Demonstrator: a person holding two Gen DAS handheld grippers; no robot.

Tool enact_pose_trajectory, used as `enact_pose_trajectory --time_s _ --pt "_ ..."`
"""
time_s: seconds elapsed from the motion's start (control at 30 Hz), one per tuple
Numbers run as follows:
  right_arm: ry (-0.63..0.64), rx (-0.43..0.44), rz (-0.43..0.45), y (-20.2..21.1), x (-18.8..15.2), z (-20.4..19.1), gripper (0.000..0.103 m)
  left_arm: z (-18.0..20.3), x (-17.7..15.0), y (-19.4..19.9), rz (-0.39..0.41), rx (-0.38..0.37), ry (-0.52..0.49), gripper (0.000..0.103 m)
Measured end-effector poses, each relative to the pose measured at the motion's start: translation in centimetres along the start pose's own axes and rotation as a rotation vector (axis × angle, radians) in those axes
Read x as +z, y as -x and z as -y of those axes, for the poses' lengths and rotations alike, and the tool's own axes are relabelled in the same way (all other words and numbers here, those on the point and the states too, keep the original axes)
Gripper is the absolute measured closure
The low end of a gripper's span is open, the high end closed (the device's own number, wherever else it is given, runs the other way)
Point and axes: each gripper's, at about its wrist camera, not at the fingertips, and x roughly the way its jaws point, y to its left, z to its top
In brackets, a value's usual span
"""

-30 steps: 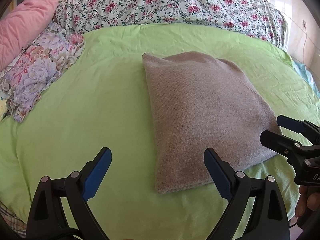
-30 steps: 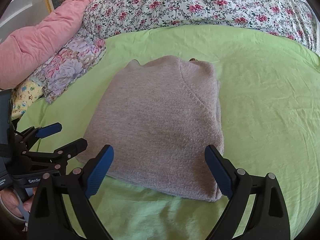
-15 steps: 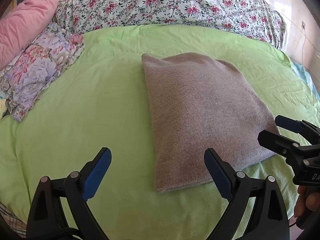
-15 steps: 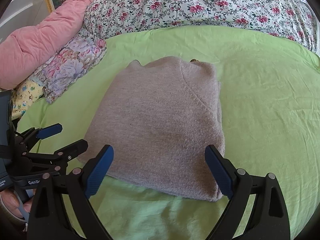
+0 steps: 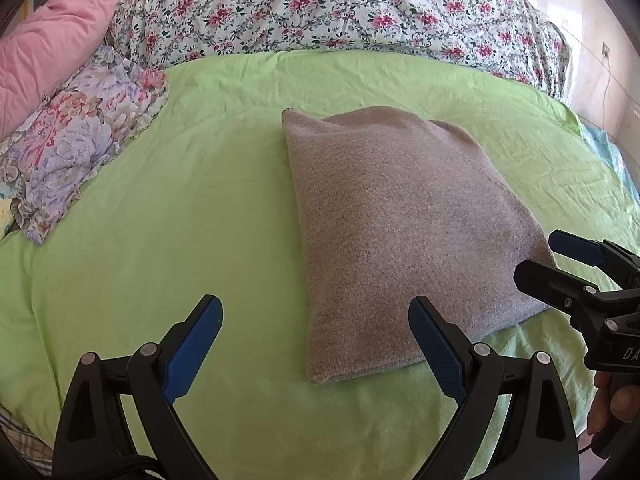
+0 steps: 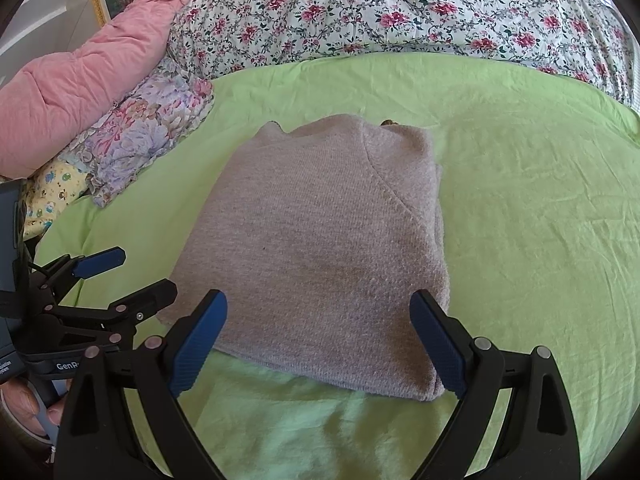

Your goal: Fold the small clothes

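Observation:
A folded grey-brown knit sweater (image 5: 400, 232) lies flat on the green bed sheet (image 5: 160, 220); it also shows in the right wrist view (image 6: 320, 248). My left gripper (image 5: 316, 344) is open and empty, just short of the sweater's near left corner. My right gripper (image 6: 320, 340) is open and empty, just short of the sweater's near edge. In the left wrist view the right gripper (image 5: 560, 264) stands at the sweater's right corner. In the right wrist view the left gripper (image 6: 120, 276) stands at its left corner.
A floral quilt (image 5: 340, 8) lies heaped along the far side of the bed. A pink duvet (image 6: 80, 76) and a purple floral pillow (image 5: 80, 140) lie at the far left. A yellow printed cloth (image 6: 52, 188) lies beside the pillow.
Both grippers have drawn back very slightly from the sweater. The sweater has not moved. Both grippers stay open.

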Motion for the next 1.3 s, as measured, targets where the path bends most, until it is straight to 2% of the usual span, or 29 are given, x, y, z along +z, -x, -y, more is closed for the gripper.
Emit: enact_pose_trajectory --time_s 1.3 --pt "0.0 0.006 0.019 0.82 0.65 -0.39 0.01 0.21 0.21 0.55 0.006 -0.005 0.0 0.008"
